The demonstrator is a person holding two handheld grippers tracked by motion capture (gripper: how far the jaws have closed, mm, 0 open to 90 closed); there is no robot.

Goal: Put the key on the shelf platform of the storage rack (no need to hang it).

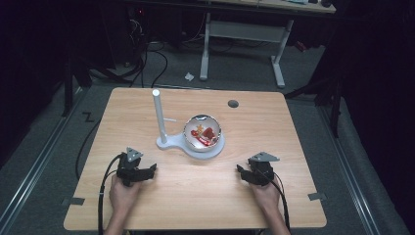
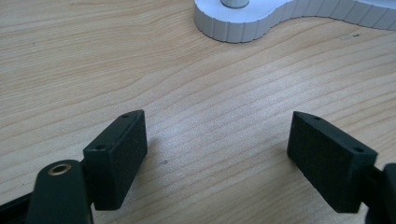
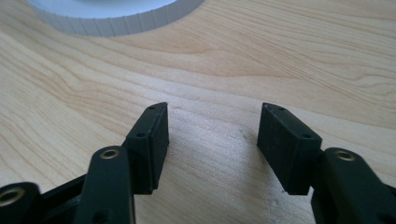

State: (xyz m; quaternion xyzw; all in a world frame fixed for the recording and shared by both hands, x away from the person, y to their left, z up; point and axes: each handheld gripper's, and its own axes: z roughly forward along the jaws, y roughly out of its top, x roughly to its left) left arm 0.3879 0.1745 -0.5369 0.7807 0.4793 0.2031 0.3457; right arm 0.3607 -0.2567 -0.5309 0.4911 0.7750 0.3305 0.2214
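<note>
Nearest the viewer, a person's two hands rest on the near part of a light wood table (image 1: 274,147), each holding a black two-jaw gripper w/ a grey three-cornered plate on top and a trailing cable. Left gripper (image 1: 149,171) sits near the table's left side, its jaws pointing right and slightly fwd. Its jaws are wide apart w/ bare wood between them, holding nothing. Right gripper (image 1: 241,171) sits near the right side, jaws pointing left toward the middle. Its jaws are also apart, a narrower gap, nothing between.

Beyond both grippers, approx. at table centre, a white stand base (image 1: 193,145) lies flat. Its long axis runs left to right: a small lobe at left, a larger round pad at right. A white post (image 1: 159,115) rises upright from the small lobe. A shiny round bowl (image 1: 195,122) sits on the round pad, holding red items and a small orange-white piece (image 1: 197,130); can't tell what they are.

Farther back, a dark round hole (image 1: 233,104) in the tabletop. Beyond the table, grey floor, cables, and a white-legged desk (image 1: 244,34).
</note>
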